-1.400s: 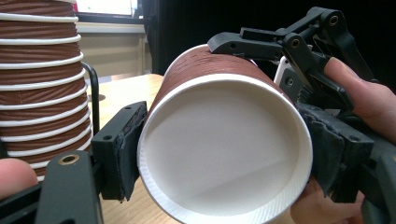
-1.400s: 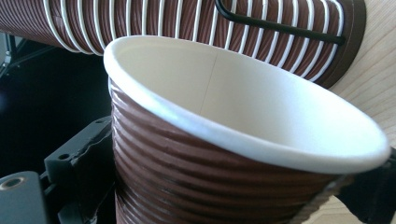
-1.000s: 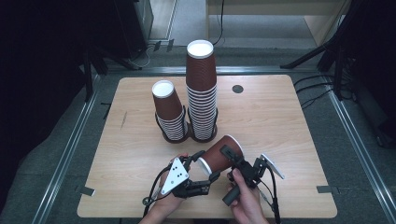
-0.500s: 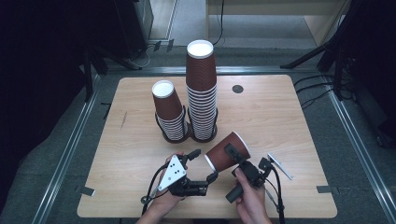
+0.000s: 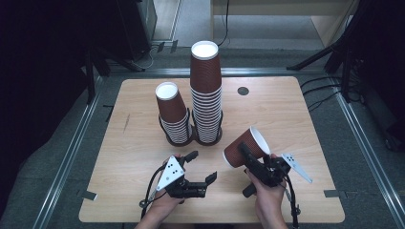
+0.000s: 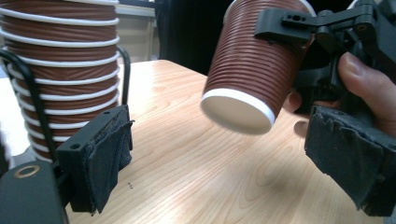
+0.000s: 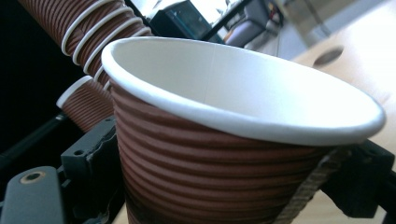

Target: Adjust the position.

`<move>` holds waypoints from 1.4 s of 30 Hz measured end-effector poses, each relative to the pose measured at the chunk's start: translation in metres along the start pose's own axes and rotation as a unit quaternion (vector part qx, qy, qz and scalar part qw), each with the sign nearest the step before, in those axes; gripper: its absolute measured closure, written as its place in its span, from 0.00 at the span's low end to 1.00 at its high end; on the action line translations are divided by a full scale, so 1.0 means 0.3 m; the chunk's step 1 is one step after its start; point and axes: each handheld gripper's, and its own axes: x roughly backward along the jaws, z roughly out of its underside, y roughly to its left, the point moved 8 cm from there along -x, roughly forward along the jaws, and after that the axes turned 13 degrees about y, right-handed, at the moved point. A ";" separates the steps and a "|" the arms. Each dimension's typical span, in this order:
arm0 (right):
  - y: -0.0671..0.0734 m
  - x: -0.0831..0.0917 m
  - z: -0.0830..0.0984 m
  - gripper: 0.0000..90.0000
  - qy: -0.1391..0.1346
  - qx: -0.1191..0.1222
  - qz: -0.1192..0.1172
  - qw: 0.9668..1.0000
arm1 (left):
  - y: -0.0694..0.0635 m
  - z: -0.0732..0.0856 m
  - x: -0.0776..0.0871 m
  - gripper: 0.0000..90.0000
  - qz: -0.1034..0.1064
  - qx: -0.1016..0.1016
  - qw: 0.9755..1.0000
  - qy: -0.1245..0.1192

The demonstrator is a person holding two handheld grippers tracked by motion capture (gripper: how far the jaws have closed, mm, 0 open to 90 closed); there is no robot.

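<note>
The right gripper (image 5: 249, 155) clenches a single brown paper cup (image 5: 244, 147), held tilted above the table (image 5: 296, 119) near its front edge, right of centre. The left gripper (image 5: 203, 167), just beside it, has just been opening; its jaws stand released with nothing between them. Two cup stacks (image 5: 206, 90) stand mid-table behind

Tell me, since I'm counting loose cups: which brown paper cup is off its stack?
The single cup clamped in the right gripper, tilted above the table. All others sit nested in the short stack and tall stack.
</note>
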 end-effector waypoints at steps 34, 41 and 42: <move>-0.097 0.021 -0.102 0.14 -0.026 0.264 0.115 0.957 | 0.229 0.030 0.131 0.09 -0.085 0.056 0.995 0.007; -0.110 0.011 -0.108 0.14 -0.020 0.277 0.123 0.953 | 0.290 0.074 0.202 0.09 -0.121 0.069 0.990 0.015; -0.112 0.009 -0.108 0.14 -0.019 0.279 0.124 0.952 | 0.300 0.081 0.214 0.09 -0.127 0.073 0.989 0.015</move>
